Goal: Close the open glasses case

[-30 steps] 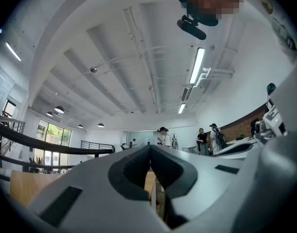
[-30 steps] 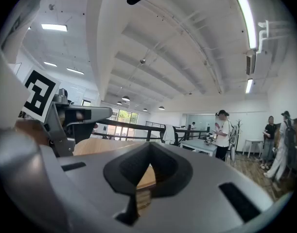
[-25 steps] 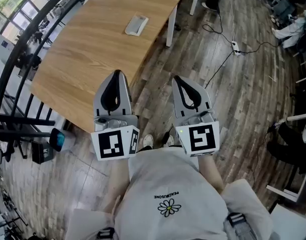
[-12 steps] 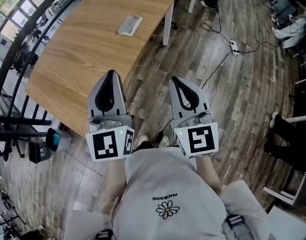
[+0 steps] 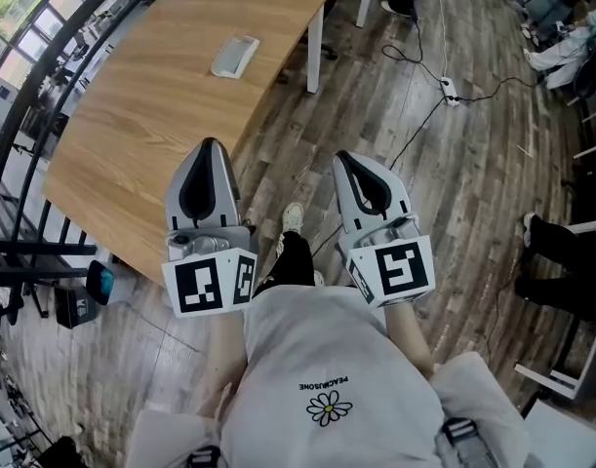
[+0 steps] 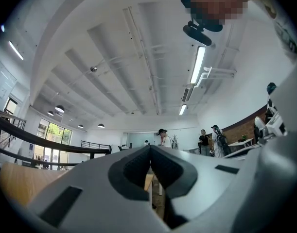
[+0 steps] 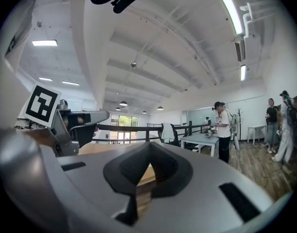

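The glasses case lies toward the far end of the wooden table. By the table's near edge, the left gripper and right gripper hold their jaws pressed together, both empty.

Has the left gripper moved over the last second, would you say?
Yes: the left gripper has edged slightly farther over the wooden table, toward the glasses case.

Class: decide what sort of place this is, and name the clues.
Probably an open-plan office or lab: a wooden table, a power strip on the plank floor, ceiling strip lights, and a person standing by a white desk.
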A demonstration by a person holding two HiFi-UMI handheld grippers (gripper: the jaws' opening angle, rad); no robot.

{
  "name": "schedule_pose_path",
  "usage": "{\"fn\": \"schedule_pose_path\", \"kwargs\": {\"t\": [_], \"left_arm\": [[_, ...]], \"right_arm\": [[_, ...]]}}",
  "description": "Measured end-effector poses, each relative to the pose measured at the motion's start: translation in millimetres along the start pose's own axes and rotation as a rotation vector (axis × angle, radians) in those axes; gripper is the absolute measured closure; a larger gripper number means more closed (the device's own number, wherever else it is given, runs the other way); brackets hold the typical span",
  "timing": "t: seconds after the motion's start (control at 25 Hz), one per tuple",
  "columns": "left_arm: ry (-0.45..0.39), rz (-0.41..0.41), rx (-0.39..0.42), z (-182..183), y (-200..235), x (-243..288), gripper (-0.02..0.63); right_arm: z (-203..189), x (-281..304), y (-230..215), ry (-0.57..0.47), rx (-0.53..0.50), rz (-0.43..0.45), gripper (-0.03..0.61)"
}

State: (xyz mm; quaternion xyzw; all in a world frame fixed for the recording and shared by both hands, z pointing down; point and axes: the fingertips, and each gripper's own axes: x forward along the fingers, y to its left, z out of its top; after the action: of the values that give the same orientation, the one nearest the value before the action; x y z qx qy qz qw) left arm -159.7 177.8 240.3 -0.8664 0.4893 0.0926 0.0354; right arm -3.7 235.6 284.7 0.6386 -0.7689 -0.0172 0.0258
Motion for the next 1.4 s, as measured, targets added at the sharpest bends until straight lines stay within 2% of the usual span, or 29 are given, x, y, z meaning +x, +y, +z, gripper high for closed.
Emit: {"fn": "schedule_pose_path", "kwargs": {"t": [0.24, 0.44, 0.6, 0.84, 1.04, 1.24, 1.4], "left_arm": [[-0.022, -0.009, -0.011, -14.0, 3.6, 37.4, 0.597], [0.006, -0.014, -0.06, -37.4, 13.5, 83.0, 0.598], [0.009, -0.03, -0.065, -47.9, 19.6, 122.0, 0.598], [0.015, -0.035, -0.067, -62.2, 37.2, 197.2, 0.598], [0.014, -0.02, -0.082, -73.1, 60.2, 268.0, 0.598], [-0.001, 0.035, -0.062, -83.3, 94.9, 320.6, 0.598], [-0.021, 0.083, -0.026, -77.0, 110.6, 347.1, 0.598]], "right_arm": [[-7.4, 20.0, -23.9, -0.018, -0.015, -0.016, 0.572], [-13.5, 54.7, -48.9, 0.005, -0.091, -0.039, 0.572], [-13.7, 92.1, -68.9, 0.009, -0.088, -0.046, 0.572], [-14.2, 170.9, -84.7, 0.04, -0.074, 0.012, 0.572], [-3.5, 255.1, -101.2, 0.025, -0.073, 0.089, 0.572], [3.3, 330.0, -107.2, -0.006, -0.032, 0.153, 0.572], [5.7, 359.9, -113.6, -0.018, -0.022, 0.196, 0.572]]}}
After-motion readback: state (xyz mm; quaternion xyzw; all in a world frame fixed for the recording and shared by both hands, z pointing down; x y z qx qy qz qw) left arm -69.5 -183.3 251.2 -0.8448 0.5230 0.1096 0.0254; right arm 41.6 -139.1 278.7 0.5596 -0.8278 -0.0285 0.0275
